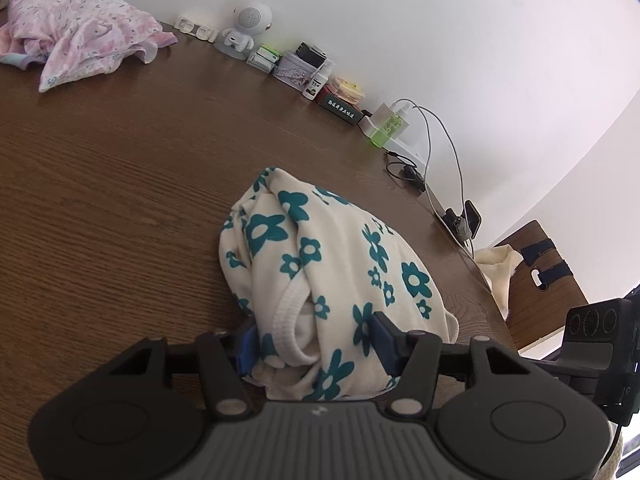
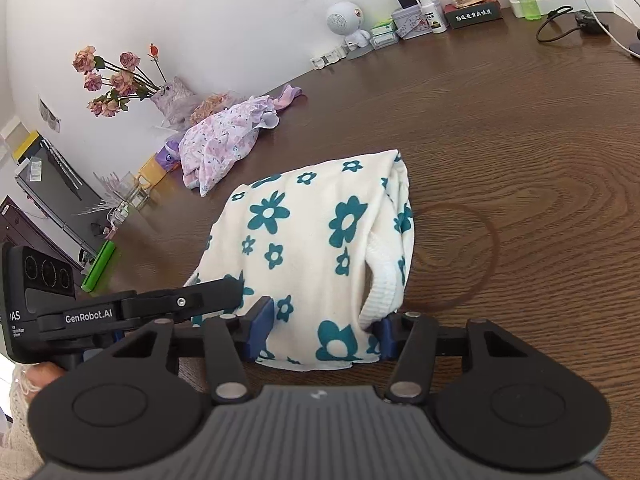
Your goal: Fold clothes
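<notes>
A cream garment with teal flowers (image 1: 328,264) lies bunched and folded on the brown wooden table (image 1: 112,184). My left gripper (image 1: 314,344) has its blue pads on either side of the garment's near edge, with the cloth filling the gap. In the right wrist view the same garment (image 2: 312,232) sits between the pads of my right gripper (image 2: 324,334), which closes around its near hem. The left gripper's body (image 2: 132,308) shows at the left, beside the garment. A ribbed white cuff (image 2: 380,292) hangs at the garment's right side.
A crumpled pink floral garment (image 1: 76,32) lies at the far left of the table (image 2: 224,140). Along the wall stand a small white robot figure (image 1: 244,28), boxes, bottles, a power strip with cables (image 1: 404,136) and a vase of dried roses (image 2: 120,80). A chair (image 1: 536,280) stands at the table's right end.
</notes>
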